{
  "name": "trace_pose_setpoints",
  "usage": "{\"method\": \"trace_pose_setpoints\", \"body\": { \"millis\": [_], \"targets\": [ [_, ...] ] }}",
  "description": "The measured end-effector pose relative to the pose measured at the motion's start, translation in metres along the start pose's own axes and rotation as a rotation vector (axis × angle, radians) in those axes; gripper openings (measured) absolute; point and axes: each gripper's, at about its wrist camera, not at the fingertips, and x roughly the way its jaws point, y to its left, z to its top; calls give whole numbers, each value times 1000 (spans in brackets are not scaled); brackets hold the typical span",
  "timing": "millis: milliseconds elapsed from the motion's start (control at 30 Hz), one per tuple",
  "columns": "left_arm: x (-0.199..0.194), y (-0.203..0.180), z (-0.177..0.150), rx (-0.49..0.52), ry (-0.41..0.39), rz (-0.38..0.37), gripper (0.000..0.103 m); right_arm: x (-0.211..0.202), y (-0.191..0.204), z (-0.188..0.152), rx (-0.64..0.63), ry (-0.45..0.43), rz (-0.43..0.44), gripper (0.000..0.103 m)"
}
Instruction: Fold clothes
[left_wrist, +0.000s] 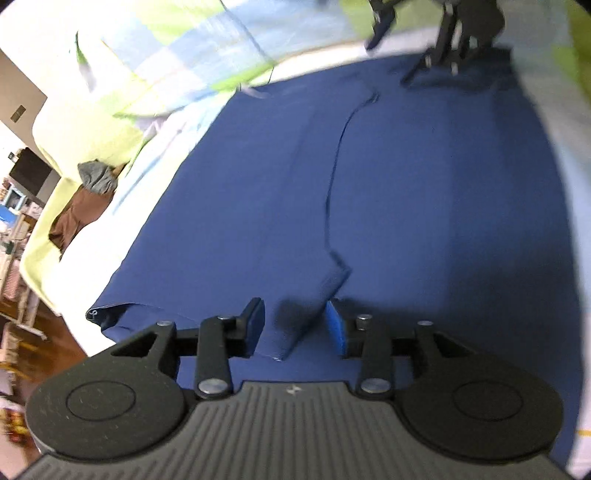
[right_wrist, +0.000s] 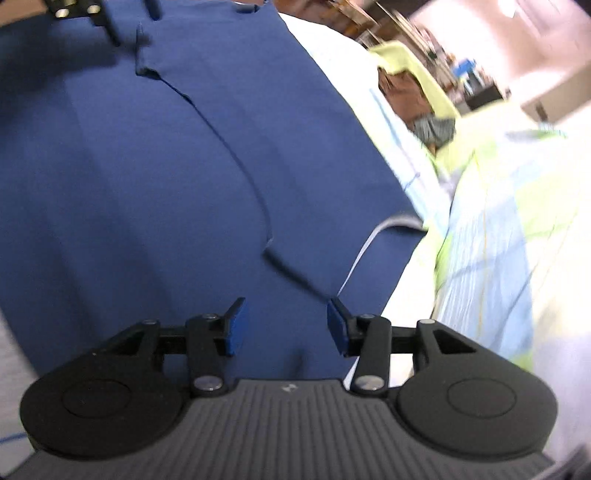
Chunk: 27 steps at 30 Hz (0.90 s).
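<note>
A quilt (left_wrist: 177, 48), checked pale green and blue, covers the bed. At its edge lie a grey rag (left_wrist: 96, 176) and brown cloth (left_wrist: 79, 216) beside it. Beyond the quilt stand blurred shelves (left_wrist: 14, 221).

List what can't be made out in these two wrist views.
- Left wrist view: near hem of the blue garment, hidden under the left hand-held gripper.
- Right wrist view: its near edge, hidden under the right hand-held gripper.
- Both views: garment type; parts run out of frame.
- Grey item on bed: too small.
</note>
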Motion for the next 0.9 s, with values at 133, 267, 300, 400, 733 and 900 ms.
{"method": "trace_pose_setpoints", "body": {
  "millis": [133,267,300,400,733,900],
  "targets": [
    [4,-13,0,71,-4,26,45,19,5,-4,-170,-19,-19,41],
    [9,-24,-7,136,-26,48,45,37,10,-8,-292,-66,-43,40],
    [13,-25,-7,150,-34,45,44,41,11,-8,-313,-78,-56,39],
    [21,-20,1,170,-32,4,16,51,10,-4,-350,-97,-52,17],
    [-22,-38,3,220,-51,-76,2,24,-12,-2,-298,-105,-7,2],
    [-49,-65,3,243,-65,-147,2,-14,2,-18,-306,-85,36,2]
  ]
}}
